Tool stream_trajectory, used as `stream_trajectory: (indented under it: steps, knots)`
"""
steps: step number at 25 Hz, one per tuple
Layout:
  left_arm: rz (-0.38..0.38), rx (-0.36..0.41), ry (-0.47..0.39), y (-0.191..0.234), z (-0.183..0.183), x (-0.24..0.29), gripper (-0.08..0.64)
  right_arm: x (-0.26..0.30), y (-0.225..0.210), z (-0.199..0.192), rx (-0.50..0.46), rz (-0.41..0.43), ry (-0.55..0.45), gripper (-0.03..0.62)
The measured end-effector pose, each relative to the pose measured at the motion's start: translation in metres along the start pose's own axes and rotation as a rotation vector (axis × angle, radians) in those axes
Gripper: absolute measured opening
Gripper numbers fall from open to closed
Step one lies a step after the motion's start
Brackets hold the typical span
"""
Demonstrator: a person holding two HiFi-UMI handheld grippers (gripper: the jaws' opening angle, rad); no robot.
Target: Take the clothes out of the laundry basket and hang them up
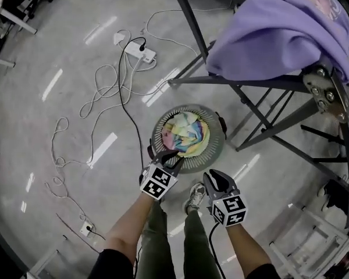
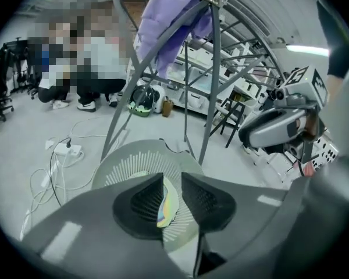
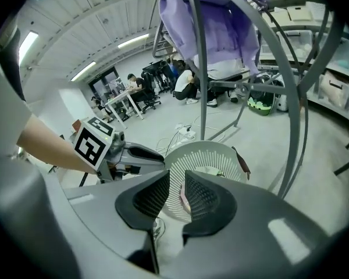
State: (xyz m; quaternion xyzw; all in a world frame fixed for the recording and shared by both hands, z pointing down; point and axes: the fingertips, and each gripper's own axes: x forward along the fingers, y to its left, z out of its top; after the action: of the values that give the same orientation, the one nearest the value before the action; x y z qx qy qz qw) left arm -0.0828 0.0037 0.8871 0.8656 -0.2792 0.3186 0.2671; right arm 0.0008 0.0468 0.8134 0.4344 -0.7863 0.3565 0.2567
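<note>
A round white laundry basket stands on the floor and holds a bundle of pastel, multicoloured clothes. My left gripper hovers over the basket's near rim, jaws slightly open with nothing between them. My right gripper hangs just right of it, beside the basket, also slightly open and empty. A purple garment is draped over the dark metal drying rack. In the left gripper view the basket and a strip of cloth show past the jaws. The right gripper view has the basket beyond its jaws.
A power strip and loose white and black cables trail over the floor left of the basket. My shoe stands near the basket. The rack's legs spread to the right. People crouch in the background.
</note>
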Motion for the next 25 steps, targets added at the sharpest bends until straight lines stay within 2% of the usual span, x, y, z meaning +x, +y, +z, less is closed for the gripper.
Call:
stream_trajectory:
  steps: [5,8,12,17,25]
  knots:
    - [0.015,-0.019,0.051,0.019,-0.029,0.045,0.070,0.035,-0.013,-0.019,-0.031,0.017,0.034,0.072]
    - [0.012,0.005,0.108,0.028,-0.047,0.070,0.089,0.052,-0.020,-0.028,-0.044,0.025,0.050,0.077]
    - [-0.001,0.098,0.174,0.041,-0.065,0.100,0.097,0.066,-0.023,-0.040,-0.055,0.035,0.055,0.078]
    - [-0.029,0.260,0.267,0.053,-0.080,0.144,0.109,0.077,-0.037,-0.055,-0.078,0.046,0.069,0.078]
    - [-0.067,0.391,0.386,0.074,-0.113,0.211,0.135,0.105,-0.067,-0.051,-0.081,0.058,0.033,0.083]
